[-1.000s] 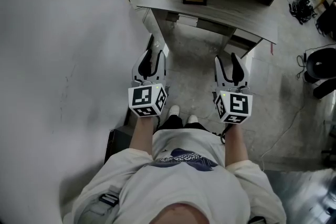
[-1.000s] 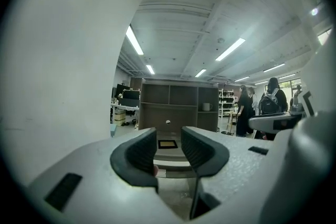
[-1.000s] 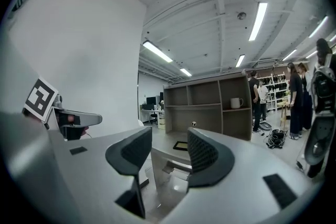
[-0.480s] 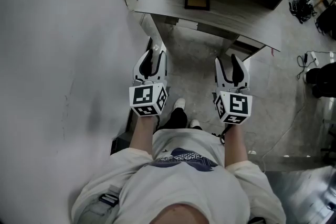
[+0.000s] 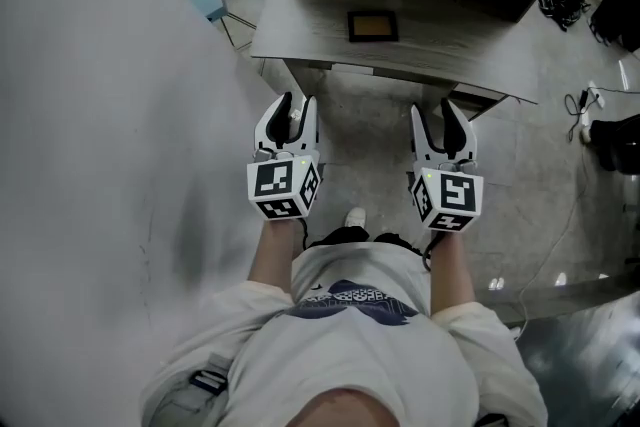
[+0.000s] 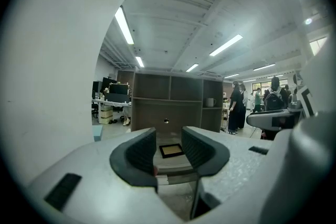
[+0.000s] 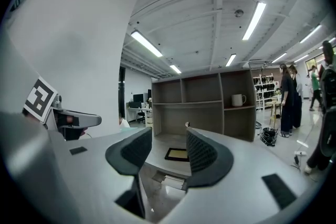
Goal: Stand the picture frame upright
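Short of the desk [image 5: 300,27], your left gripper [image 5: 298,105], just widening, and right gripper [image 5: 434,111] gape empty; frame [image 5: 372,25] flat on it.

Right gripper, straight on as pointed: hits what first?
Probably the desk around the flat-lying picture frame, seen between the open jaws of the right gripper; nothing nearer shows.

Bright ceiling strip lights, fisheye edges

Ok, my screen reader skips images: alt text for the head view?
Seen from above, a person holds the left gripper, its jaws just opened wider, and right gripper, both open and empty, short of a desk where a picture frame lies flat.
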